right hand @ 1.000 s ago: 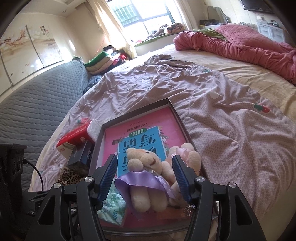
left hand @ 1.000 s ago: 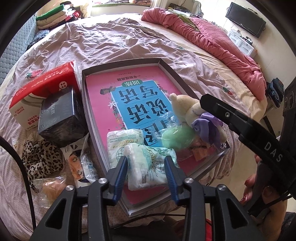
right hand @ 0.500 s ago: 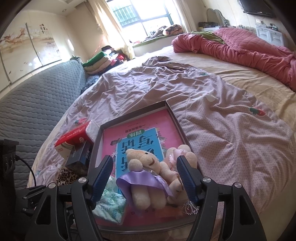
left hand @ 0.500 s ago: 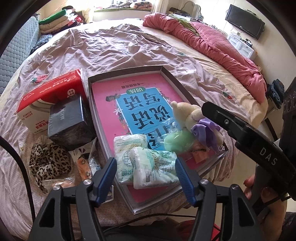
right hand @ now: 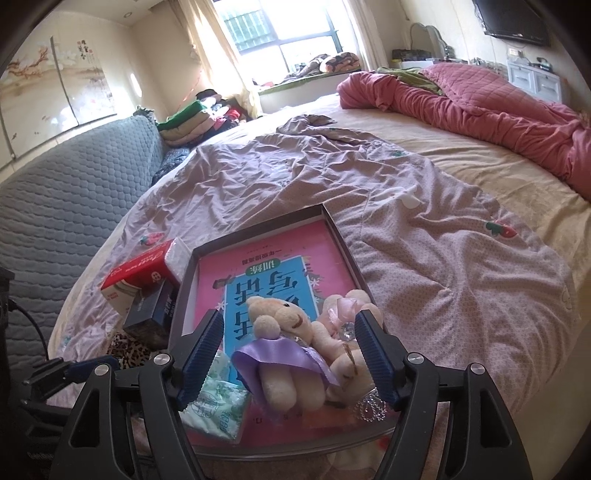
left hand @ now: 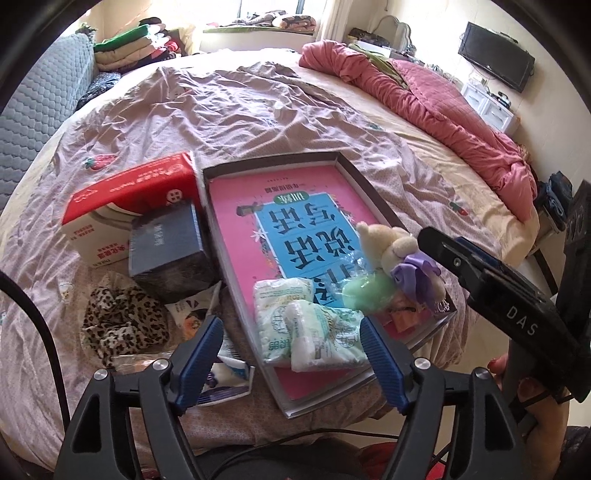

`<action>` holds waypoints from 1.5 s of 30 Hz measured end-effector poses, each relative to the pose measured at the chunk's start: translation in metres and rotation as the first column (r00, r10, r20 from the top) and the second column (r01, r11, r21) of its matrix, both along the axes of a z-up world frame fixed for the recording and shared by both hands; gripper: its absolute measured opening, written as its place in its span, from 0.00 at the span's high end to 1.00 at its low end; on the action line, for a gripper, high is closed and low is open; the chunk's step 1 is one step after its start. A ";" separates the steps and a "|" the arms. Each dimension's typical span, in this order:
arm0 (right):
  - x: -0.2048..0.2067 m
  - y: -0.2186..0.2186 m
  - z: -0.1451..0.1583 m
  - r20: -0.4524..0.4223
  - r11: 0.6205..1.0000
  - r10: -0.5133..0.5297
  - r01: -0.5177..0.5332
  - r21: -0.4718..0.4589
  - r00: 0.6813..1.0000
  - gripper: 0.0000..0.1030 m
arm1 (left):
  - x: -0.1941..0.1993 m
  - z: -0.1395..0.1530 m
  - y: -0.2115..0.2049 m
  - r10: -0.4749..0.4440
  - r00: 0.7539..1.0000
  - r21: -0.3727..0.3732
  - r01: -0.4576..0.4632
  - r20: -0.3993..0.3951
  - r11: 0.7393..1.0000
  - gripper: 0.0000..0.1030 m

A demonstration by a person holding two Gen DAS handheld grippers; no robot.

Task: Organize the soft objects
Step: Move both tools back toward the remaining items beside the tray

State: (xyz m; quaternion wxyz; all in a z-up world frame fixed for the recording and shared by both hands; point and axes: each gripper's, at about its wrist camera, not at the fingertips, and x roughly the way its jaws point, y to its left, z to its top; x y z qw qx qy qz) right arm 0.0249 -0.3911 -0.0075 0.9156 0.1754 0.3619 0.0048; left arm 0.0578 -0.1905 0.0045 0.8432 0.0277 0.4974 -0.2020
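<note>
We are in a home bedroom: a wide bed under a wrinkled mauve sheet, a rumpled pink quilt along its far edge, folded clothes piled by the curtained window, a wall-mounted television, and a quilted grey headboard.

The right hand-held gripper, its jaws having just been opening, straddles without pressing a cream teddy bear in a purple skirt lying in a dark shallow tray on the bed, beside a tissue pack.
</note>
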 end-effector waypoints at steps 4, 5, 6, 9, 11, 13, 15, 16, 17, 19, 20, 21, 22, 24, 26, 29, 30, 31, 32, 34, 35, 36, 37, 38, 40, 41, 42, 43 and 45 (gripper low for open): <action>-0.001 0.004 0.009 0.016 1.000 0.005 -0.005 -0.009 1.000 0.27 | 0.001 0.011 0.015 0.029 0.999 -0.007 -0.029 0.017 1.000 0.25; -0.002 0.005 0.011 0.020 1.000 0.006 -0.006 -0.012 1.000 0.27 | 0.001 0.013 0.019 0.034 0.999 -0.009 -0.034 0.019 0.999 0.25; -0.002 0.006 0.013 0.025 1.000 0.009 -0.008 -0.014 1.000 0.27 | 0.002 0.016 0.022 0.041 0.999 -0.011 -0.041 0.020 0.999 0.25; -0.003 0.009 0.020 0.038 1.000 0.013 -0.012 -0.021 0.999 0.27 | 0.003 0.023 0.032 0.061 0.998 -0.017 -0.060 0.034 0.998 0.25; -0.004 0.012 0.024 0.042 0.999 0.018 -0.017 -0.028 0.999 0.27 | 0.003 0.028 0.038 0.075 0.996 -0.019 -0.074 0.040 0.997 0.25; -0.005 0.015 0.028 0.050 0.999 0.025 -0.023 -0.030 0.998 0.27 | 0.002 0.033 0.044 0.086 0.995 -0.022 -0.085 0.049 0.996 0.25; -0.007 0.018 0.033 0.057 0.999 0.033 -0.031 -0.035 0.998 0.27 | 0.003 0.038 0.050 0.097 0.993 -0.022 -0.096 0.060 0.995 0.24; -0.007 0.021 0.036 0.064 0.999 0.040 -0.038 -0.039 0.997 0.27 | 0.002 0.041 0.053 0.107 0.992 -0.025 -0.105 0.064 0.994 0.24; -0.008 0.023 0.039 0.069 0.998 0.046 -0.043 -0.043 0.997 0.27 | 0.002 0.044 0.057 0.114 0.991 -0.029 -0.113 0.066 0.993 0.24; -0.010 0.028 0.045 0.080 0.997 0.059 -0.055 -0.047 0.995 0.26 | 0.002 0.049 0.066 0.128 0.989 -0.035 -0.126 0.075 0.991 0.24; -0.010 0.030 0.047 0.083 0.997 0.066 -0.062 -0.049 0.994 0.26 | 0.002 0.051 0.069 0.135 0.988 -0.034 -0.133 0.078 0.991 0.24; -0.011 0.033 0.050 0.087 0.996 0.073 -0.069 -0.052 0.994 0.26 | 0.002 0.053 0.073 0.143 0.986 -0.034 -0.141 0.080 0.989 0.24; -0.011 0.036 0.052 0.092 0.995 0.081 -0.076 -0.057 0.992 0.26 | 0.001 0.054 0.078 0.151 0.985 -0.035 -0.149 0.082 0.988 0.24; -0.012 0.043 0.056 0.096 0.994 0.099 -0.093 -0.065 0.990 0.26 | 0.001 0.058 0.087 0.170 0.982 -0.038 -0.168 0.085 0.985 0.24; -0.012 0.048 0.060 0.101 0.992 0.113 -0.106 -0.069 0.988 0.26 | 0.002 0.060 0.096 0.186 0.979 -0.036 -0.184 0.088 0.982 0.24; -0.014 0.057 0.066 0.111 0.989 0.135 -0.126 -0.082 0.985 0.26 | 0.001 0.064 0.112 0.214 0.972 -0.038 -0.212 0.093 0.977 0.24; -0.014 0.060 0.068 0.113 0.987 0.143 -0.134 -0.084 0.983 0.26 | 0.001 0.065 0.115 0.220 0.971 -0.040 -0.217 0.093 0.975 0.24; -0.014 0.064 0.070 0.115 0.986 0.152 -0.143 -0.087 0.982 0.26 | 0.001 0.066 0.119 0.225 0.970 -0.042 -0.222 0.094 0.974 0.24; -0.015 0.068 0.073 0.119 0.985 0.160 -0.150 -0.090 0.980 0.26 | 0.001 0.068 0.124 0.234 0.968 -0.041 -0.231 0.095 0.972 0.24; -0.015 0.074 0.076 0.125 0.981 0.178 -0.167 -0.097 0.976 0.26 | 0.000 0.070 0.130 0.244 0.965 -0.042 -0.241 0.100 0.970 0.24; -0.015 0.078 0.078 0.127 0.979 0.188 -0.176 -0.102 0.974 0.26 | -0.001 0.071 0.134 0.249 0.963 -0.044 -0.246 0.100 0.968 0.24; -0.016 0.083 0.080 0.128 0.976 0.201 -0.187 -0.110 0.971 0.26 | -0.001 0.072 0.137 0.255 0.962 -0.048 -0.251 0.101 0.967 0.24; -0.016 0.086 0.082 0.131 0.974 0.209 -0.194 -0.114 0.969 0.26 | -0.001 0.073 0.140 0.257 0.961 -0.050 -0.253 0.101 0.966 0.24; -0.017 0.089 0.083 0.134 0.972 0.216 -0.201 -0.117 0.967 0.26 | -0.001 0.073 0.144 0.264 0.959 -0.050 -0.260 0.100 0.964 0.24; -0.017 0.097 0.085 0.134 0.968 0.235 -0.219 -0.122 0.963 0.26 | -0.003 0.074 0.150 0.273 0.957 -0.051 -0.269 0.102 0.962 0.24; -0.018 0.101 0.086 0.135 0.966 0.242 -0.225 -0.127 0.961 0.26 | -0.003 0.074 0.152 0.276 0.956 -0.052 -0.272 0.102 0.961 0.24; -0.018 0.104 0.087 0.135 0.964 0.248 -0.231 -0.131 0.959 0.26 | -0.004 0.074 0.155 0.280 0.955 -0.052 -0.276 0.100 0.960 0.24; -0.018 0.107 0.088 0.135 0.963 0.253 -0.235 -0.133 0.958 0.26 | -0.004 0.074 0.158 0.284 0.954 -0.052 -0.280 0.099 0.959 0.24; -0.019 0.112 0.089 0.134 0.959 0.266 -0.249 -0.135 0.954 0.26 | -0.004 0.075 0.164 0.293 0.951 -0.055 -0.289 0.097 0.956 0.24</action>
